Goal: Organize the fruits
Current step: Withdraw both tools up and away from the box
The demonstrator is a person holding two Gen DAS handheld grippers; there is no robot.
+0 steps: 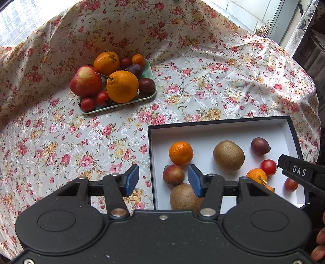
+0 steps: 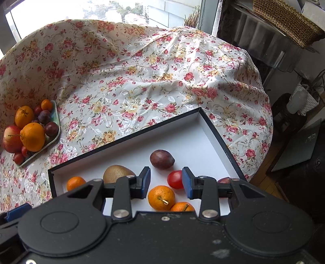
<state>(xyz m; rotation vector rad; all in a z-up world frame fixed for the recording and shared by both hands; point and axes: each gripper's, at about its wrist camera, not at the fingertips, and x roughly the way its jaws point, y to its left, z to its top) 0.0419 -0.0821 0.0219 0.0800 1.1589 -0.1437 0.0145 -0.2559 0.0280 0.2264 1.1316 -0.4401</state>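
Note:
A pale green plate [image 1: 150, 69] at the back left carries a red apple [image 1: 86, 81], two big oranges [image 1: 121, 86], dark plums and cherry tomatoes. A black box with a white inside [image 1: 223, 130] holds two kiwis [image 1: 228, 155], mandarins [image 1: 180, 153], a dark plum [image 1: 260, 146] and a cherry tomato [image 1: 268, 167]. My left gripper [image 1: 163, 180] hangs open over the box's left wall, nothing in it. My right gripper [image 2: 166, 182] is open above a mandarin [image 2: 161, 198] and the cherry tomato [image 2: 175, 179], gripping neither. One of its fingers [image 1: 296, 171] shows at the right of the left wrist view.
A flowered cloth [image 2: 142, 81] covers the round table and rises in folds against the window at the back. The table's edge drops off just right of the box [image 2: 220, 140]. A wicker basket [image 2: 284, 18] and furniture stand beyond. A person's fingers [image 1: 320, 243] show at the lower right.

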